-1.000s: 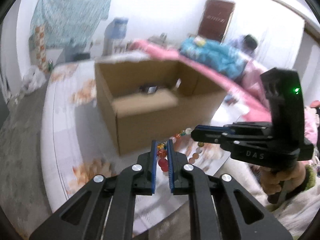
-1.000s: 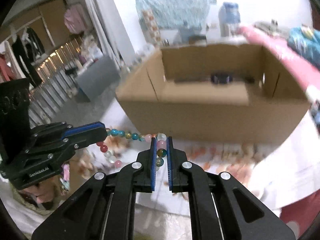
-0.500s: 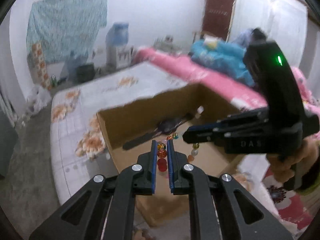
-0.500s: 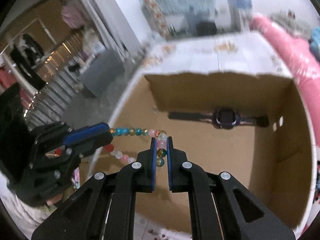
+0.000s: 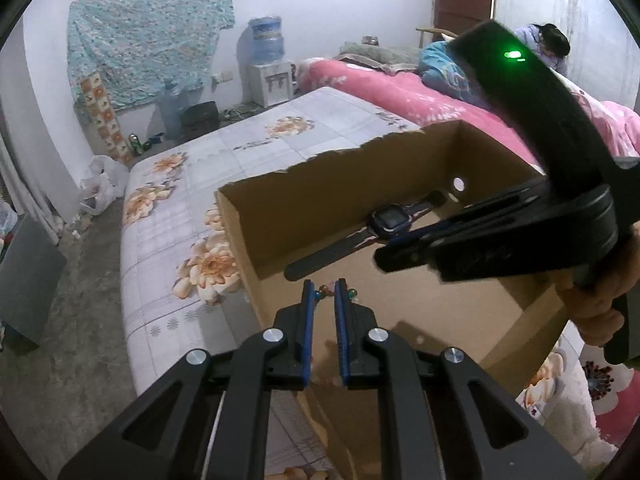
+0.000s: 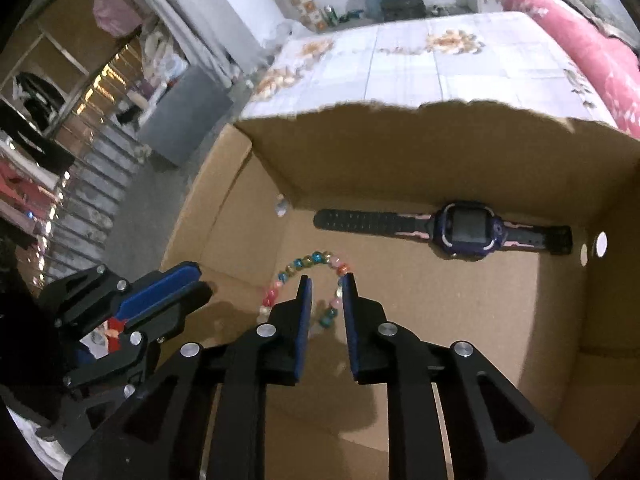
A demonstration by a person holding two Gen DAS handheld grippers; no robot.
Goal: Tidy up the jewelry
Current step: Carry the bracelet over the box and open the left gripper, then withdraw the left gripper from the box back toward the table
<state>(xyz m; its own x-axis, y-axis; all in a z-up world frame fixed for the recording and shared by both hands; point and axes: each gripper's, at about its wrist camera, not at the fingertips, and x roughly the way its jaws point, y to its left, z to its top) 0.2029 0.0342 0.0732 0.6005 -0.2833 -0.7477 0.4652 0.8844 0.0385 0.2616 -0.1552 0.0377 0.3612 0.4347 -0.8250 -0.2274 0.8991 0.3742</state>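
A multicoloured bead bracelet (image 6: 304, 276) lies on the floor of an open cardboard box (image 6: 400, 136), beneath my right gripper (image 6: 325, 284), which is open and empty just above it. A few beads (image 5: 328, 290) show past my left gripper (image 5: 323, 292), also open and empty over the box's near-left corner. A dark purple watch (image 6: 464, 228) lies flat along the box's far wall; it also shows in the left wrist view (image 5: 388, 220). The right gripper's body (image 5: 500, 236) crosses the left wrist view. The left gripper (image 6: 160, 292) shows at the left of the right wrist view.
The cardboard box (image 5: 360, 172) stands on a floral-covered bed (image 5: 224, 152). A pink bed (image 5: 400, 88) with a person (image 5: 548, 40) lies behind. A water dispenser (image 5: 264, 64) stands at the far wall. A grey cabinet (image 6: 184, 116) and racks stand left.
Both grippers have opened and let go of the bracelet, which now lies on the box floor. Both moved further over the box.
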